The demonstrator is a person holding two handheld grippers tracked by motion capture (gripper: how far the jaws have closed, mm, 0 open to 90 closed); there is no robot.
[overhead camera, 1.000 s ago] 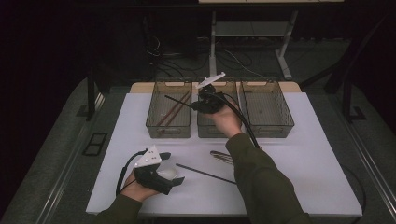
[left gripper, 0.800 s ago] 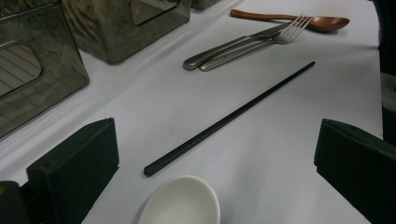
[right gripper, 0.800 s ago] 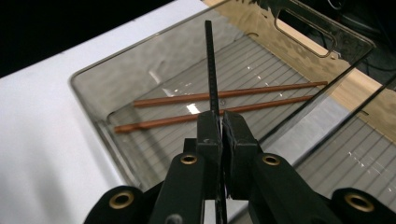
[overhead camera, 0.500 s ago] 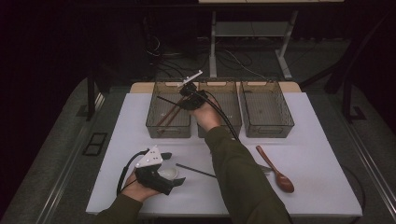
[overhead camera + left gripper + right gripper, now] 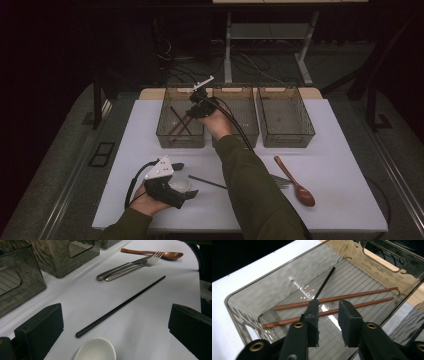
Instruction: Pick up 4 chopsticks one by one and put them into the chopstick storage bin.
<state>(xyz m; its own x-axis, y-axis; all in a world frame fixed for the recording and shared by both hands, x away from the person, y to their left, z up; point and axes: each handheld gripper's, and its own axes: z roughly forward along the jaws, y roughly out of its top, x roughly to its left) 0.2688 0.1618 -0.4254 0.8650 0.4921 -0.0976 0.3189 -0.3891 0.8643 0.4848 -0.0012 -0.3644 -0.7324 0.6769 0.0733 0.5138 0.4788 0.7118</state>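
Now | right gripper (image 5: 328,312) parted over left bin (image 5: 244,315), black chopstick (image 5: 324,282) seemingly loose | left gripper (image 5: 115,330) spread wide

I work in a dim lab or test room, not a home. My white table (image 5: 345,150) stands on dark carpet, with three smoked plastic bins (image 5: 285,117) lined up along its far edge. Behind it, loose cables (image 5: 170,65) trail beneath a metal-legged bench (image 5: 305,60).

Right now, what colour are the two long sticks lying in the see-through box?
Reddish brown, like wood. The two sticks show best in the right gripper view.
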